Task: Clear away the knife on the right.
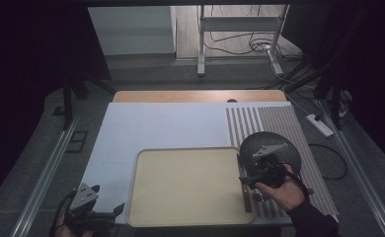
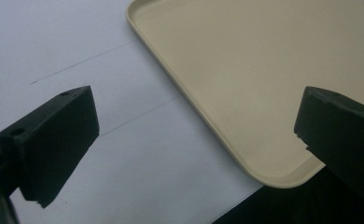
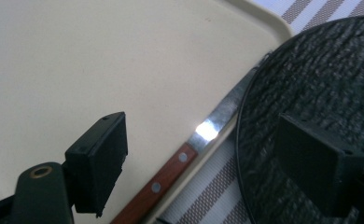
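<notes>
A beige tray (image 1: pixel 185 185) lies at the front middle of the table, with nothing on its flat. A knife (image 1: pixel 246 195) with a wooden handle rests along the tray's right rim, blade pointing away from me. My right gripper (image 1: pixel 244 178) hovers over the knife and the near edge of a dark round plate (image 1: pixel 264 140), jaws open with nothing gripped. In the right gripper view the knife (image 3: pixel 171 172) runs between the open jaws of the right gripper (image 3: pixel 203 130), beside the plate (image 3: pixel 320 74). My left gripper (image 1: pixel 107 198) stands open by the tray's front left corner (image 2: pixel 283 179).
The plate sits on a striped placemat (image 1: pixel 279 118) right of the tray. A white sheet (image 1: pixel 161 123) covers the table behind and left of the tray. A small metal utensil (image 1: pixel 259 197) lies by my right hand. The table's front edge is close to the left gripper (image 2: pixel 194 112).
</notes>
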`<state>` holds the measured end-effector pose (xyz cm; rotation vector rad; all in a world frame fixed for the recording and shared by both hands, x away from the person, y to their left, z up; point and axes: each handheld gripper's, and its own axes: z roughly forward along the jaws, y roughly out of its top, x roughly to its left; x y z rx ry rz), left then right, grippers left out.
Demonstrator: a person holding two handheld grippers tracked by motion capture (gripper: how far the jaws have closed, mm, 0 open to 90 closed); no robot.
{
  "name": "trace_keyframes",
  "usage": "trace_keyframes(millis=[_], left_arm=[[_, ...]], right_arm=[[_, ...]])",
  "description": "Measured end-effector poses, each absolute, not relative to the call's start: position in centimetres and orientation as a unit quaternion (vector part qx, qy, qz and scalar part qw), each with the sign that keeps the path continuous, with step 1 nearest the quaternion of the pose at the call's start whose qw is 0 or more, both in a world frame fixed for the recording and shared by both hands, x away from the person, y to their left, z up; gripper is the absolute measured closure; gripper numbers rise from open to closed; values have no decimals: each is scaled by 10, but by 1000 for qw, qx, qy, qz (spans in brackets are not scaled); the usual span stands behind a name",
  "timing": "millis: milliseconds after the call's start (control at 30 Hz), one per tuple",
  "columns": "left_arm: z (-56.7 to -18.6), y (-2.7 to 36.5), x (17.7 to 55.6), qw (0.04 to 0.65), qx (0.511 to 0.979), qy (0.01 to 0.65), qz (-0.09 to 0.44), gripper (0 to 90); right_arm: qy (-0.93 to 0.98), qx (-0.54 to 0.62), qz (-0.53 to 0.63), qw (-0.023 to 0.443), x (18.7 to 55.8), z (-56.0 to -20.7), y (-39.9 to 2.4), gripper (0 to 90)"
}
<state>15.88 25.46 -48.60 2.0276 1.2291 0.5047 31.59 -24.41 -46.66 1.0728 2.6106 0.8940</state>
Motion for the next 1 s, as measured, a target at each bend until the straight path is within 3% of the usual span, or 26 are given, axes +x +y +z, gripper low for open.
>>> trace_keyframes(millis=[1000], left_arm=[[-486, 253, 159, 347, 785, 474, 196, 0]], right_arm=[[831, 413, 343, 146, 280, -461, -304, 82]])
